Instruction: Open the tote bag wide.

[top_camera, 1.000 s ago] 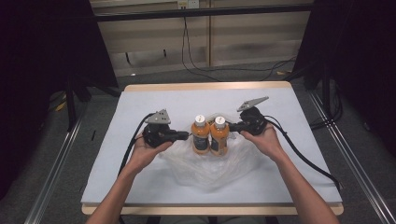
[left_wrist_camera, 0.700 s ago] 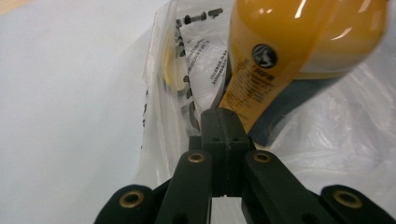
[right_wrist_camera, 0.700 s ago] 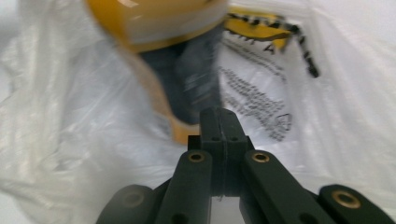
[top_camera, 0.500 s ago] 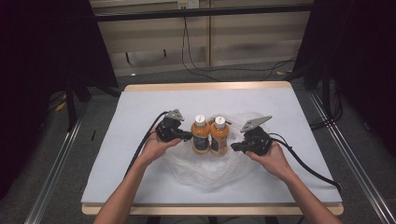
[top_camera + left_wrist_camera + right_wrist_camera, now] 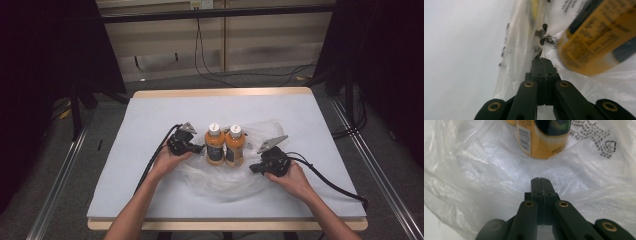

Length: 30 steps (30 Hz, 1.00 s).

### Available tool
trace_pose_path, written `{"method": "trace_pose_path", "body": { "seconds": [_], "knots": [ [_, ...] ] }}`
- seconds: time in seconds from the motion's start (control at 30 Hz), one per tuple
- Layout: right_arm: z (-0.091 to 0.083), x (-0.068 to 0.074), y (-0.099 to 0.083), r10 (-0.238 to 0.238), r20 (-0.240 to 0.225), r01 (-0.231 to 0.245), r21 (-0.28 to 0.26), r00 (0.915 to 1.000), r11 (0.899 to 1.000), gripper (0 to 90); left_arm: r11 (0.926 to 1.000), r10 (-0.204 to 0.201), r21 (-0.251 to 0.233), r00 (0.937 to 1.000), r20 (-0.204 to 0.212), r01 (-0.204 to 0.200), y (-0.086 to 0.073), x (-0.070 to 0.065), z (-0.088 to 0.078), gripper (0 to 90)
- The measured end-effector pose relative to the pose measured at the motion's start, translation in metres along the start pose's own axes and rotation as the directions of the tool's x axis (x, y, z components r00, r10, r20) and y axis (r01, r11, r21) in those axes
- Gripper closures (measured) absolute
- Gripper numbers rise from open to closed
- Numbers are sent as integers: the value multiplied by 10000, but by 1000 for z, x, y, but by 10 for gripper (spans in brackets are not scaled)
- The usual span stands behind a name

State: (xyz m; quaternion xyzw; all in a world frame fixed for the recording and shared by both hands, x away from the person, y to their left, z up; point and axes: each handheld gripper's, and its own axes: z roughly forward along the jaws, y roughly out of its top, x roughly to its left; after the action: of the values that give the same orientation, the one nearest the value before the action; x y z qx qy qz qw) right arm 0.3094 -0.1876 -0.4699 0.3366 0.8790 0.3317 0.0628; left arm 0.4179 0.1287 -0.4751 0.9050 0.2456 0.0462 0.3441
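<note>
Two orange bottles (image 5: 215,145) (image 5: 235,146) with white caps stand upright side by side on a crumpled clear plastic bag (image 5: 220,177) in the middle of the table. My left gripper (image 5: 201,148) lies low just left of them, jaws closed, and in the left gripper view the bag's printed edge (image 5: 521,50) gathers into its tip (image 5: 543,60), with a bottle (image 5: 596,42) close on the right. My right gripper (image 5: 251,168) lies on the bag to the bottles' right front. Its jaws (image 5: 541,180) are closed over the film (image 5: 486,170); a pinch is not discernible. A bottle (image 5: 541,137) stands just ahead.
The white table top (image 5: 150,115) has a wooden rim. Black cables (image 5: 150,167) (image 5: 330,180) trail from both grippers toward the front edge. Dark curtains and floor rails flank the table, and more cables hang behind it.
Both hands have sunk from bottle height to the table. The right gripper has swung outward and toward the front, and the bag has spread flatter around the bottles.
</note>
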Motion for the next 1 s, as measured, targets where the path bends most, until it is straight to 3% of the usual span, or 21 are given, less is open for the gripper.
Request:
{"method": "trace_pose_path", "body": {
  "seconds": [0.03,0.07,0.1,0.17,0.2,0.23,0.27,0.3,0.33,0.4,0.43,0.47,0.53,0.57,0.6,0.8,1.0],
  "knots": [
    [0,1,-2,-1,-7,1,59,10000,10000,900,9998,150,135,9999,-78,-149,0,2,-1,900],
    [-1,2,-4,-70,-32,70,97,10000,9999,900,9990,-356,-280,9991,-210,350,-1,-1,1,900],
    [-2,2,-6,-72,-5,73,102,10000,9999,900,9992,-354,-184,9991,-220,350,-2,1,0,900],
    [-5,4,-10,-57,-94,58,76,9999,10000,900,9991,286,311,9994,-181,-280,-2,7,-4,900],
    [-6,4,-12,-74,-79,74,55,9999,10000,900,9990,278,367,9994,-193,-271,-2,7,-5,900],
    [-8,6,-14,-35,-83,36,38,10000,10000,900,9999,-47,90,9998,-187,49,-3,6,-4,900],
    [-9,7,-16,-53,-157,53,-10,9999,10000,900,9996,159,223,9998,-146,-156,-4,6,-5,900],
    [-10,9,-19,-26,-210,25,-39,9998,10000,900,9998,98,148,9998,-193,-95,-5,5,-5,900],
    [-11,11,-20,-64,-196,63,-56,9998,10000,900,9999,-161,-59,9995,-262,159,-6,3,-5,900],
    [-13,14,-22,-94,-186,94,10,9998,10000,900,9998,137,133,9997,-221,-134,-7,6,-7,900],
    [-14,15,-23,-87,-141,88,47,9999,10000,900,9999,98,127,9997,-222,-95,-7,7,-7,900],
    [-14,15,-24,-91,-229,89,-64,9997,9999,900,9987,-436,-276,9988,-225,429,-8,5,-5,900],
    [-16,17,-26,-38,-189,39,65,9998,10000,900,9975,-657,-275,9976,-224,650,-9,10,-6,900],
    [-17,18,-27,-52,-230,54,86,9997,9999,900,9983,-579,1,9974,-420,579,-9,13,-9,900],
    [-18,20,-28,38,-289,-35,94,9996,9999,900,9956,-926,-186,9952,-306,921,-10,14,-8,900],
    [-18,21,-30,-40,-341,41,4,9994,10000,900,9947,-1001,-268,9944,-338,992,-13,19,-9,900],
    [-17,20,-29,-13,-225,11,-92,9997,10000,900,9865,-1545,-583,9878,-177,1532,-19,24,-12,900]
  ]
}}
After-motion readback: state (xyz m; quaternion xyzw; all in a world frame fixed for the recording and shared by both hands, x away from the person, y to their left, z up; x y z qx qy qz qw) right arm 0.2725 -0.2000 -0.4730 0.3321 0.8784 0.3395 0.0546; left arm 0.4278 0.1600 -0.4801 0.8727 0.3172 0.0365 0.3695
